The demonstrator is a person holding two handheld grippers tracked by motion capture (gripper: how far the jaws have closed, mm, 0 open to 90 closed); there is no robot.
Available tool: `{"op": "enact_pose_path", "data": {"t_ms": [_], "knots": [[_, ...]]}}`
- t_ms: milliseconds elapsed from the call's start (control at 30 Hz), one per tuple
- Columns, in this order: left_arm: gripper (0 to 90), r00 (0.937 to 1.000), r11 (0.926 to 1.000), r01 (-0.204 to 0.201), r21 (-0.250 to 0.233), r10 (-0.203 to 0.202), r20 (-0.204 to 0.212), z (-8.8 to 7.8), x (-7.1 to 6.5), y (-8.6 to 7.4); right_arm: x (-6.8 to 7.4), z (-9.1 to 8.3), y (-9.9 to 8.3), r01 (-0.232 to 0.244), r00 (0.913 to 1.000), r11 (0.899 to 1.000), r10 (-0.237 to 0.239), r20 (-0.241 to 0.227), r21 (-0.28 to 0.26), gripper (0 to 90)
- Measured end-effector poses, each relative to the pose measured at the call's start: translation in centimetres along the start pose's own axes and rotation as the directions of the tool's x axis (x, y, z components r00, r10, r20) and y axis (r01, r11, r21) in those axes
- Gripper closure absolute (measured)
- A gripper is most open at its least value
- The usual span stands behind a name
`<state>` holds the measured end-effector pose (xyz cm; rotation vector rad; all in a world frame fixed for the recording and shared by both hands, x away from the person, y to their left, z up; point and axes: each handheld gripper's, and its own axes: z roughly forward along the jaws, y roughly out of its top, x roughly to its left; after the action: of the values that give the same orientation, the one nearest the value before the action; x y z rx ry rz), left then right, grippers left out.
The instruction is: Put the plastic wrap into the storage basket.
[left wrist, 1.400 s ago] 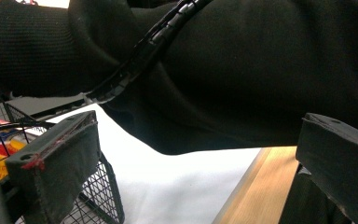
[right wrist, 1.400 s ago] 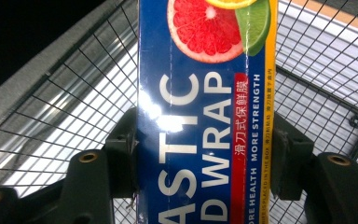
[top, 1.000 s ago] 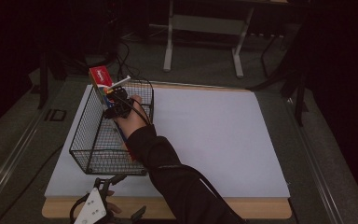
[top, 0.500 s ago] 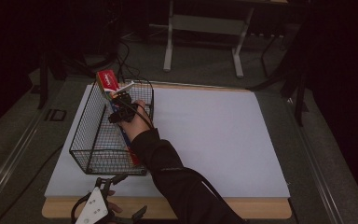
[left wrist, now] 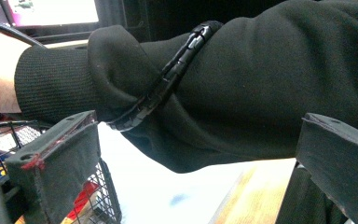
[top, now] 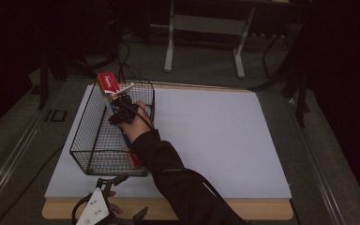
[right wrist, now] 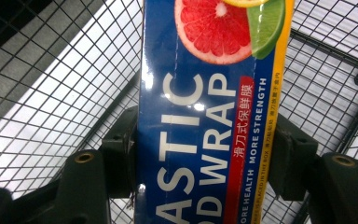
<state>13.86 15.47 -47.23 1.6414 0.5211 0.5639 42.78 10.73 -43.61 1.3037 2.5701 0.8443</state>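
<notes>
My right tongs [right wrist: 200, 154] clamp the plastic wrap box [right wrist: 209, 116] across its width, its long axis running away over the wire basket [top: 86, 136] by the table's far-left corner, while my left tongs [left wrist: 200, 158] gape empty at the near edge.

black sleeve [left wrist: 242, 88], wire basket [left wrist: 103, 186], parted jaws

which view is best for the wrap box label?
Right gripper view: the box sits between its jaws, label readable. High view shows it small, its red end sticking out over the basket rim. Left gripper view shows just a blurry scrap behind the mesh.
</notes>
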Motion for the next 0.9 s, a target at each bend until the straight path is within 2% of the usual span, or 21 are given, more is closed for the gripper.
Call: {"op": "enact_pose_path", "data": {"t_ms": [133, 267, 433, 533, 633, 800, 900], "knots": [[0.2, 1.0, 1.0, 0.001, 0.001, -0.001, 0.0, 0.0, 0.0, 0.0, 0.1, 0.0, -0.1, 0.005, 1.0, 1.0, -0.005, 0.004, -0.006, 37.6], [0.2, 1.0, 1.0, -0.001, 0.001, 0.001, 0.0, 0.0, 0.0, 0.0, -0.1, 0.0, 0.1, 0.016, 0.9998, 1.0, -0.015, -0.009, 0.01, 36.7], [0.2, 1.0, 1.0, 0.002, 0.002, -0.002, 0.001, 0.0, 0.0, 0.0, -0.3, -0.2, -0.1, 0.028, 0.9994, 1.0, -0.028, -0.019, -0.013, 35.0], [0.2, 1.0, 1.0, 0.0, 0.001, 0.0, 0.001, 0.0, 0.0, 0.0, -0.5, -0.8, -0.1, 0.026, 0.9987, 0.999, -0.028, -0.043, -0.034, 29.6], [0.2, 1.0, 1.0, 0.002, 0.003, -0.002, 0.001, 0.0, 0.0, 0.0, -0.7, -1.6, 0.1, 0.059, 0.9952, 0.998, -0.062, -0.076, -0.033, 20.4], [0.2, 1.0, 1.0, -0.002, 0.006, 0.002, 0.0, 0.1, 0.0, 0.0, -1.2, -3.2, 0.0, 0.09, 0.9924, 0.994, -0.095, -0.079, -0.069, 17.1], [0.2, 1.0, 1.0, -0.002, 0.007, 0.002, 0.001, 0.0, 0.0, 0.0, -1.6, -3.9, 0.0, 0.088, 0.9917, 0.993, -0.095, -0.087, -0.078, 17.1]]}}
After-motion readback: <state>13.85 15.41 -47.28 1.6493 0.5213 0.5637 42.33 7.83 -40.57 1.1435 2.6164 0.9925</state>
